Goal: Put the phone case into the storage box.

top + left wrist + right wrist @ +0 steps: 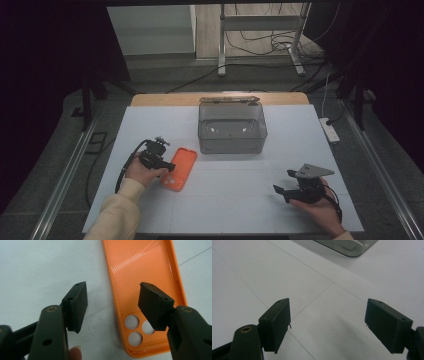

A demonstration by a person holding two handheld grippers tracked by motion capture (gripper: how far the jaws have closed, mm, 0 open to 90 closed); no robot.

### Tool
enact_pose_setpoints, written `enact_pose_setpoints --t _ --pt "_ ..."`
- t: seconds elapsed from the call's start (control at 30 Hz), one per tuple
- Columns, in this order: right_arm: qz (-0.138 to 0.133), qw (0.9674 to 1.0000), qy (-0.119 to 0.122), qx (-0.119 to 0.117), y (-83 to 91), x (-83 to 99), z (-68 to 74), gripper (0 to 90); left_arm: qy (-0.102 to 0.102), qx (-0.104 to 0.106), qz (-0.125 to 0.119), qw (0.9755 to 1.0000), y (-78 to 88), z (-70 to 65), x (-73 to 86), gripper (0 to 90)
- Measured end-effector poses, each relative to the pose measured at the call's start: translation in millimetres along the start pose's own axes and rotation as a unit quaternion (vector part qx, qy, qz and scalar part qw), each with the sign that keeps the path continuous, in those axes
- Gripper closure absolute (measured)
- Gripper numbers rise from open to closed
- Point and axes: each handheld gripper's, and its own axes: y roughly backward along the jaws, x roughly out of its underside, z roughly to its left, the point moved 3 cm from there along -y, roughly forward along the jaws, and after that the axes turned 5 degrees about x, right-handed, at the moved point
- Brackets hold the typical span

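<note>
The left claw (112, 306) hangs low over the table with its jaws apart and nothing pressed between the pads. One jaw stands over the bare white table (37, 270); the other stands above the orange case (145, 272), near the end with three round holes, and the case's long edge runs between the two. The case lies flat, hollow side up. In the high view the left claw (169, 165) sits at the case's (181, 169) near-left edge. Beyond the case, farther up the table, stands a clear bin (232, 127).

The right claw (327, 326) is well apart from the case, jaws wide and empty over bare table, the bin's corner (347, 246) ahead of it. From above, the right claw (281, 189) rests in the hand by the near right edge.
</note>
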Motion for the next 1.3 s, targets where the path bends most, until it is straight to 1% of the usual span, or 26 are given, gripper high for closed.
enact_pose_setpoints --t 0.13,0.3,0.63,1.0,1.07,1.2,1.23,1.3 --pt "-0.001 1.0000 0.000 0.000 0.2 -0.1 0.0 20.7 -0.001 0.007 0.006 1.0000 -1.0 0.1 0.6 46.6" --pt "0.000 1.0000 0.000 0.001 0.1 0.0 0.0 20.8 0.003 0.012 0.008 0.9999 -2.8 0.2 1.5 50.0" --pt "0.001 1.0000 -0.001 0.002 -0.1 0.2 -0.3 20.8 0.007 0.020 0.016 0.9996 -5.2 0.0 2.1 61.5" --pt "0.000 1.0000 -0.002 0.001 0.0 0.2 -0.7 20.8 0.011 0.019 0.022 0.9995 -7.0 -0.8 1.7 75.0" --pt "-0.001 1.0000 -0.001 0.001 0.0 0.1 -0.6 20.8 0.014 0.021 0.022 0.9994 -7.1 -1.5 1.7 75.9" --pt "0.000 1.0000 -0.001 0.001 -0.1 0.1 -0.5 20.8 0.017 0.017 0.023 0.9995 -6.7 -1.0 1.9 79.7" --pt "-0.001 1.0000 -0.001 0.001 -0.1 0.1 -0.6 20.8 0.019 0.018 0.023 0.9994 -6.7 -0.7 2.0 80.3" --pt "0.000 1.0000 -0.001 0.002 -0.1 0.1 -0.6 20.8 0.017 0.016 0.026 0.9994 -6.0 0.0 2.3 81.7"
